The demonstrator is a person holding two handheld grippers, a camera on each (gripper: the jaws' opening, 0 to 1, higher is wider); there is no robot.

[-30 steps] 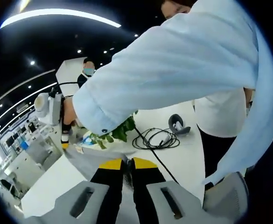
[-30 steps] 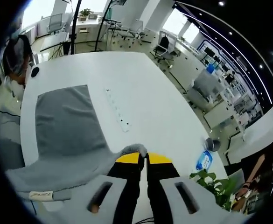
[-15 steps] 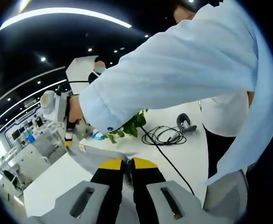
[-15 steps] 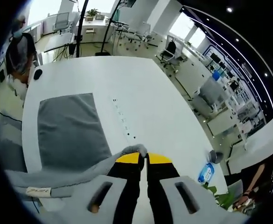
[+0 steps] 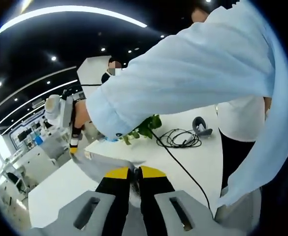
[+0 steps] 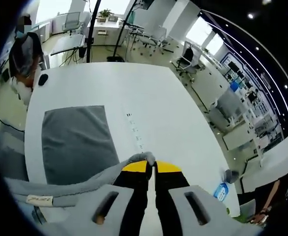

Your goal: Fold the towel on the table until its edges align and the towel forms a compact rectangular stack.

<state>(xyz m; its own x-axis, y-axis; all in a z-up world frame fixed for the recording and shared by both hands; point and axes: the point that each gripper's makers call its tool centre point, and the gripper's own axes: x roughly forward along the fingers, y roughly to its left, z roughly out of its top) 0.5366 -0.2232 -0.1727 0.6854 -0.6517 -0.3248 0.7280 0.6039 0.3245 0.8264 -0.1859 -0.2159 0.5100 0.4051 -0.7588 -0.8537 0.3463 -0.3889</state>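
- In the right gripper view the right gripper [image 6: 151, 167] has its yellow-tipped jaws pressed together on a bunched edge of the grey towel [image 6: 77, 145], which it lifts clear of the white table [image 6: 153, 105]
- From that pinched edge the cloth drops away to the left, while the far part of the towel lies flat as a rectangle on the tabletop
- A small white label [image 6: 39, 199] shows on the lifted hem near the lower left of that view
- A white power strip [image 6: 136, 132] lies on the table just beside the flat part of the towel, apart from it
- In the left gripper view the left gripper [image 5: 132, 172] is likewise clamped on towel fabric [image 5: 97, 162], a grey strip stretching from its jaws up and left
- At the far end of that strip the other gripper [image 5: 74, 140] grips the cloth, held by a person's hand [image 5: 82, 115] coming out of a pale blue sleeve [image 5: 183, 83]
- Behind the sleeve, on the table [image 5: 193, 157], sit a leafy green plant [image 5: 146, 128], a coil of black cable [image 5: 180, 139] and a grey and black controller-like device [image 5: 201, 125]
- A second person in a white top [image 5: 240, 115] stands at the table's far edge
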